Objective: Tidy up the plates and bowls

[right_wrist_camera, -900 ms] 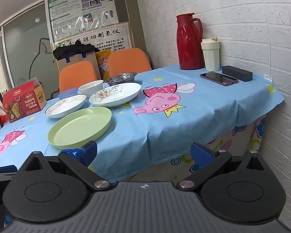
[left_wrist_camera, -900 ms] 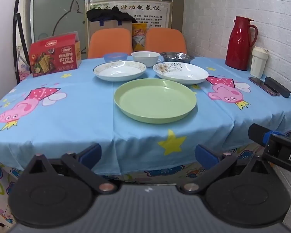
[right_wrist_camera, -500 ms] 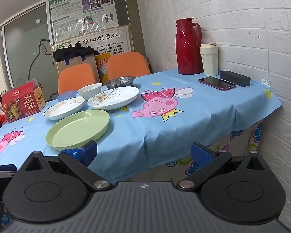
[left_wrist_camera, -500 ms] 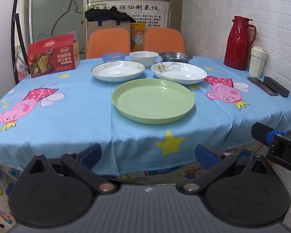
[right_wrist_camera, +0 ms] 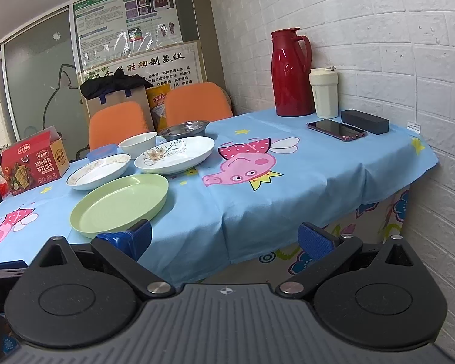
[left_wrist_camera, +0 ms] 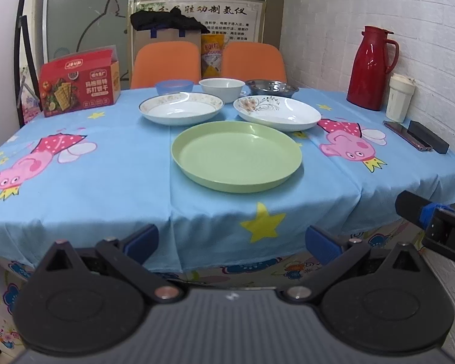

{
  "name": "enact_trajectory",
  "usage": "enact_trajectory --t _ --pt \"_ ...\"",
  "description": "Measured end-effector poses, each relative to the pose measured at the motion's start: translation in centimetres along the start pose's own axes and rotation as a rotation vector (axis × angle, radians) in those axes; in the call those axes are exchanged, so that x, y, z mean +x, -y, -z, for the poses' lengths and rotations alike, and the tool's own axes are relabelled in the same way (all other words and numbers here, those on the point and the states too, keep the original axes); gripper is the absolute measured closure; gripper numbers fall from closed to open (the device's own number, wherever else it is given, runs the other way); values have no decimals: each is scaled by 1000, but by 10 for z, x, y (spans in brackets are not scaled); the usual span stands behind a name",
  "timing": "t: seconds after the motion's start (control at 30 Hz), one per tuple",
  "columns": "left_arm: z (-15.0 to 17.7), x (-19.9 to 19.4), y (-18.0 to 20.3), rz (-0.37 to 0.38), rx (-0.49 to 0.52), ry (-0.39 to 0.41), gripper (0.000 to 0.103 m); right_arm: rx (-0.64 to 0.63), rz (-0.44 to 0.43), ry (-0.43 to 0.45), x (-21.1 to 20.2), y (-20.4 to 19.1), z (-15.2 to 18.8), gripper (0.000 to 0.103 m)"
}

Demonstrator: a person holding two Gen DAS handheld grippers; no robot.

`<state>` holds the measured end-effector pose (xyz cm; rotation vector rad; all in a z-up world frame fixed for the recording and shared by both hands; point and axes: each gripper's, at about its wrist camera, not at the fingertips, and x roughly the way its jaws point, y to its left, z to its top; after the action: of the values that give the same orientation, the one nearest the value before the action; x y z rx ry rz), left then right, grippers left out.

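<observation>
A green plate (left_wrist_camera: 236, 156) (right_wrist_camera: 119, 201) lies near the front of the blue-clothed table (left_wrist_camera: 75, 163). Behind it sit a gold-rimmed white plate (left_wrist_camera: 180, 109) (right_wrist_camera: 98, 171) on the left and a flowered white plate (left_wrist_camera: 277, 112) (right_wrist_camera: 176, 154) on the right. Further back stand a blue bowl (left_wrist_camera: 174, 86), a white bowl (left_wrist_camera: 222, 88) (right_wrist_camera: 138, 144) and a steel bowl (left_wrist_camera: 271, 86) (right_wrist_camera: 185, 129). My left gripper (left_wrist_camera: 232, 239) hangs open in front of the table edge, holding nothing. My right gripper (right_wrist_camera: 224, 238) is open and empty too, off the table's front right.
A red cracker box (left_wrist_camera: 79, 83) stands back left. A red thermos (left_wrist_camera: 371, 66), a cream cup (left_wrist_camera: 399, 97), a phone (right_wrist_camera: 336, 129) and a black case (right_wrist_camera: 364, 120) sit along the brick wall on the right. Two orange chairs (left_wrist_camera: 166, 63) stand behind the table.
Both grippers have drifted slightly, so the table sits a little lower and nearer in view. The dishes have not moved and both grippers stay open.
</observation>
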<state>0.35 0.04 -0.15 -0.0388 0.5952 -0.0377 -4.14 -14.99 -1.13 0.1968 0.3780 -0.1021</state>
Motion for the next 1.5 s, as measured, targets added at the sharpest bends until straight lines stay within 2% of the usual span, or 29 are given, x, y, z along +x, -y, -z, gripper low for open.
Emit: enact_trajectory --t 1.5 --pt "3 7 1 16 9 -34 0 -28 -31 -30 4 -10 7 12"
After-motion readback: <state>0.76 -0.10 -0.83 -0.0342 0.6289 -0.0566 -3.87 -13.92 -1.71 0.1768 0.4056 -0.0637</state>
